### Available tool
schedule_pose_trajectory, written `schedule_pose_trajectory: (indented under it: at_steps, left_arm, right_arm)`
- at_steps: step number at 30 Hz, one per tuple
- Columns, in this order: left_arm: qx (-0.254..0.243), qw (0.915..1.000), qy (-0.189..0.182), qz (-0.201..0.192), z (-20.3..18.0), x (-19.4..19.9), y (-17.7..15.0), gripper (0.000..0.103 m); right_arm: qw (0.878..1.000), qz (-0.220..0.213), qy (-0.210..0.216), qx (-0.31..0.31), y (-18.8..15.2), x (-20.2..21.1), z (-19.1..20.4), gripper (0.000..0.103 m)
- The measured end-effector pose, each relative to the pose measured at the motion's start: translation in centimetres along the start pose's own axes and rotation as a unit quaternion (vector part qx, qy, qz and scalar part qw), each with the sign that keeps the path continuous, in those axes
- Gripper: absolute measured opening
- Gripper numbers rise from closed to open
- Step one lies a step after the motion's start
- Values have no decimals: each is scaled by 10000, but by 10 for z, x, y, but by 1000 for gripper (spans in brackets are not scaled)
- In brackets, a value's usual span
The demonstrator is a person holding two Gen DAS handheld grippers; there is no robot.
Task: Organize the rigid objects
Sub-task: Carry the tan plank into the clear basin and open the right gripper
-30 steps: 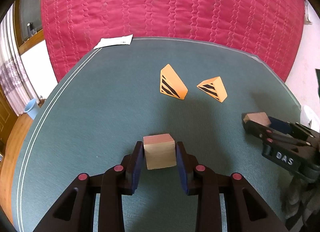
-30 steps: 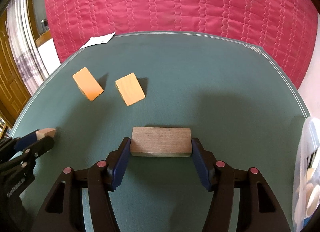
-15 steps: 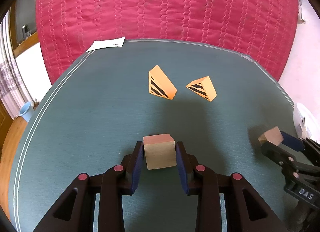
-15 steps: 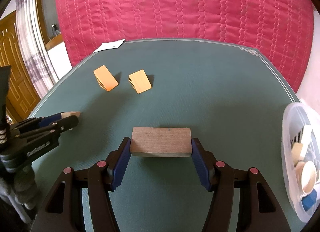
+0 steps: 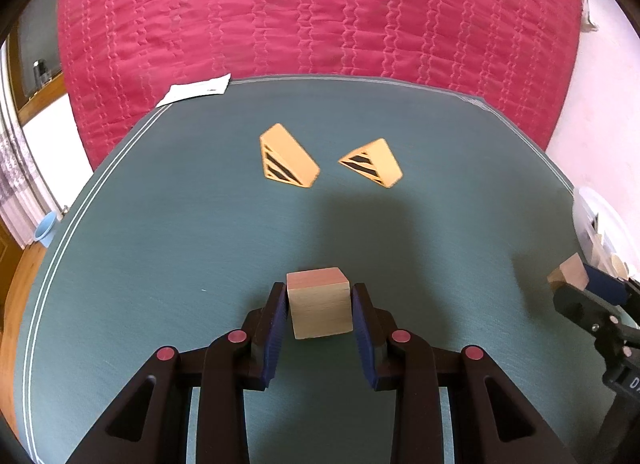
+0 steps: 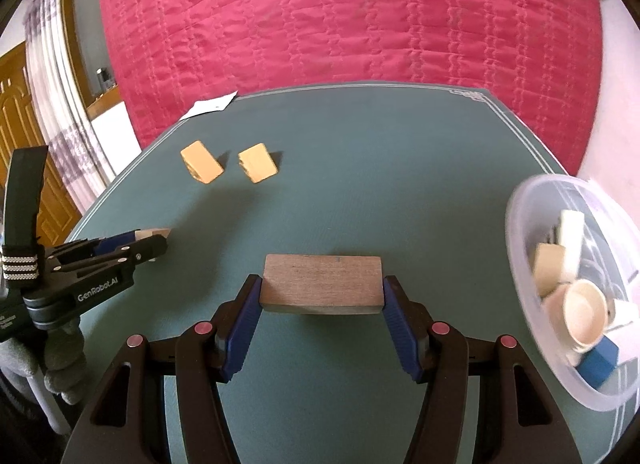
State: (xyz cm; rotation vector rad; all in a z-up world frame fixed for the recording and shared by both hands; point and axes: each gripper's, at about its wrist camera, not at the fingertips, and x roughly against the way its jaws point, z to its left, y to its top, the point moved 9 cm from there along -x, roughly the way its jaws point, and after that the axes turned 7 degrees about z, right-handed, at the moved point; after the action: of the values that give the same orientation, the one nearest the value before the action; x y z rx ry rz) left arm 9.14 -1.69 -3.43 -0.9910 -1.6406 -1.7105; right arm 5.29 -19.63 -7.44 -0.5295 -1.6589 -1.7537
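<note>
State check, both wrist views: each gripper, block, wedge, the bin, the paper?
Left gripper: shut on cube.
Cube: clamped, off the table.
Right gripper: shut on plank.
Plank: clamped by its ends, flat.
Left wedge: on table, loose, striped face showing.
Right wedge: on table, loose, apart from the other.
Bin: open, partly filled with blocks.
Paper: flat at the table's far corner.

red quilt (image 5: 320, 16) | white paper (image 5: 196, 89) at table corner | curtain (image 6: 60, 112) | wooden door (image 6: 16, 112)
</note>
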Motion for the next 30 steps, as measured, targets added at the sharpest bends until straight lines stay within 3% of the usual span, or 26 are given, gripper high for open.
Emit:
schedule_pose_trajectory:
  at_steps: [17,30]
  left_arm:
    - [-378,9991,-179,86,-47,2,-5,34]
    - [-609,9977,-271,95,-72,5,-5,34]
  right_arm:
    - [9947,-415,-488,-806,-1,48,-89,61]
    - [9768,-740,-1042,-1717,3,76,-183,61]
